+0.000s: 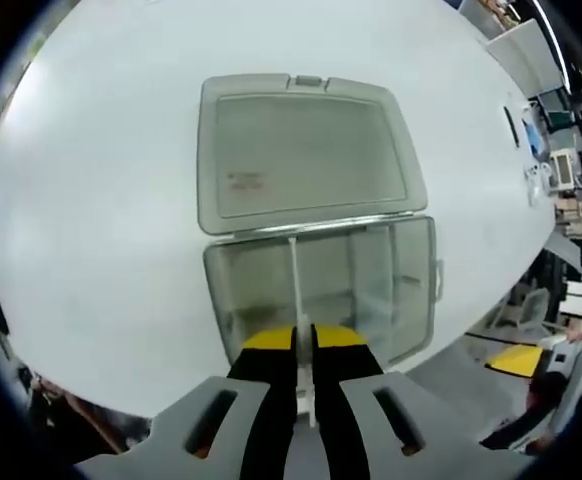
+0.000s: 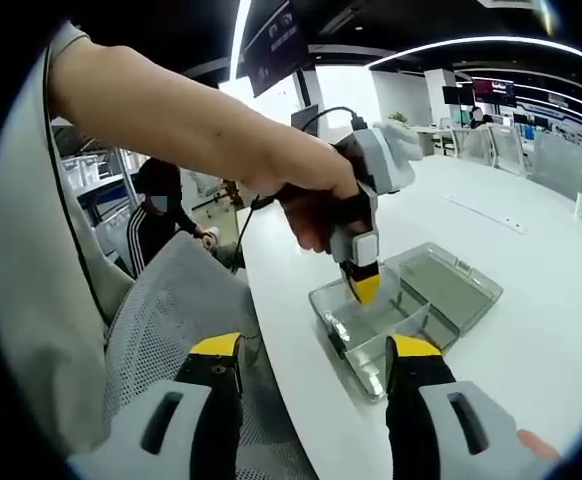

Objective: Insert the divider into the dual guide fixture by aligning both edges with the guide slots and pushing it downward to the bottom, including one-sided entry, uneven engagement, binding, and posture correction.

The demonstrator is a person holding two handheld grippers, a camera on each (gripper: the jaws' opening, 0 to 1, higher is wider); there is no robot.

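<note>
On the white table point(image 1: 91, 200) sits a clear box point(image 1: 321, 285) with its lid point(image 1: 306, 150) folded open. Left gripper point(image 1: 304, 345) pinches the thin divider point(image 1: 295, 290), standing upright inside the box. Right gripper point(image 2: 316, 365) hangs spread and empty near the table edge, over a mesh chair point(image 2: 171, 310)
</note>
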